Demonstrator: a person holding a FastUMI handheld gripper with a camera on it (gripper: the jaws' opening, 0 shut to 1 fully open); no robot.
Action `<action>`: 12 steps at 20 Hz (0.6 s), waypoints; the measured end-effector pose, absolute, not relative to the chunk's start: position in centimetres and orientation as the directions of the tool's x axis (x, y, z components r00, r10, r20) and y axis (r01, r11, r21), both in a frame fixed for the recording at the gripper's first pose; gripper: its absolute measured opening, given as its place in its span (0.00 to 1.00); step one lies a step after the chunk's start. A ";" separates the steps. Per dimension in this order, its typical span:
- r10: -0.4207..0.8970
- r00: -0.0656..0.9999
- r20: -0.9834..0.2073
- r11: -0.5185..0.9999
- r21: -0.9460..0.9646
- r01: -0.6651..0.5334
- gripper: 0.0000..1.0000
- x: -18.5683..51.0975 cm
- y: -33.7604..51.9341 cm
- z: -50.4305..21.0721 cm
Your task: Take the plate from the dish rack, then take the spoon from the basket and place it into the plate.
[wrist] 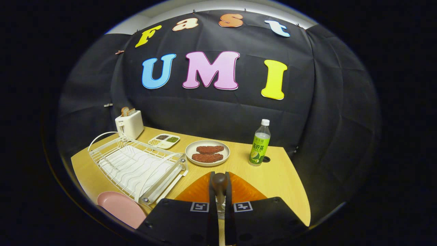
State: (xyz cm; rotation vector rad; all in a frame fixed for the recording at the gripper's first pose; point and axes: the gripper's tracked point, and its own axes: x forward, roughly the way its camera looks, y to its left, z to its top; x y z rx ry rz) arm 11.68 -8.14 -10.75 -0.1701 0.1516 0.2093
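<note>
In the gripper view, your gripper (220, 191) has its two fingers squeezed tight on the spoon (220, 181). You see its dark, round handle end poking up between them. Right under the fingers is the orange basket (245, 191), so it looks like the spoon is only just coming out.

The pink plate (121, 206) is already out. It lies flat on the table (276, 174), just beside the near end of the white dish rack (136, 164), which has no dishes in it.

So the plate part looks done. What is left: carry the spoon over to the pink plate and put it down there.
</note>
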 end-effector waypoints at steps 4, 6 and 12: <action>0.176 0.973 -0.147 0.961 -0.188 -0.202 0.11 9.7 -6.7 -6.2; 0.182 0.972 -0.151 0.961 -0.184 -0.208 0.11 8.0 -5.2 -4.6; 0.249 0.947 -0.201 0.958 -0.092 -0.272 0.11 2.5 2.7 -4.4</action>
